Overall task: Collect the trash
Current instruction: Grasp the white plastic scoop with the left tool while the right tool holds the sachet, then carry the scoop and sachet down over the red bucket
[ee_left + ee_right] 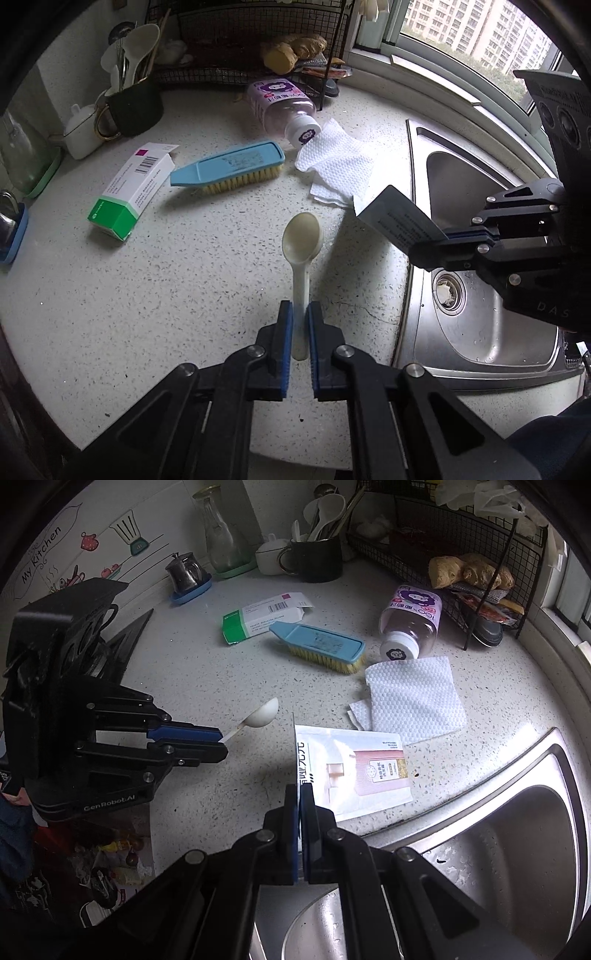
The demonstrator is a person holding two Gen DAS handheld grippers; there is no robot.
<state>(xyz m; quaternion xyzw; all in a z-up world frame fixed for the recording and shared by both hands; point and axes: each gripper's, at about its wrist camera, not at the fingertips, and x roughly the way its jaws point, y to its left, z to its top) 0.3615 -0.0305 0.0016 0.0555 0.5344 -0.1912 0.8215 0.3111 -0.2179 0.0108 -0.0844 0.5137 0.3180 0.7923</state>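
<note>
left tongs (300,314) clamping tight on the handle of a cream plastic spoon (302,240), holding it up over the speckled desk (166,277), right tongs (300,794) pinching shut on a flat sachet packet (354,771) beside the sink (517,830), paper towels (413,698) lying near a tipped bottle (410,624)

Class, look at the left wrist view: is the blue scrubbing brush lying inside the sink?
No. The blue scrubbing brush lies on the speckled countertop, well left of the steel sink.

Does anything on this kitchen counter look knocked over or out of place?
Yes. The purple-labelled bottle lies on its side by the wire rack, cap against the paper towels. A medicine box lies with its flap open.
</note>
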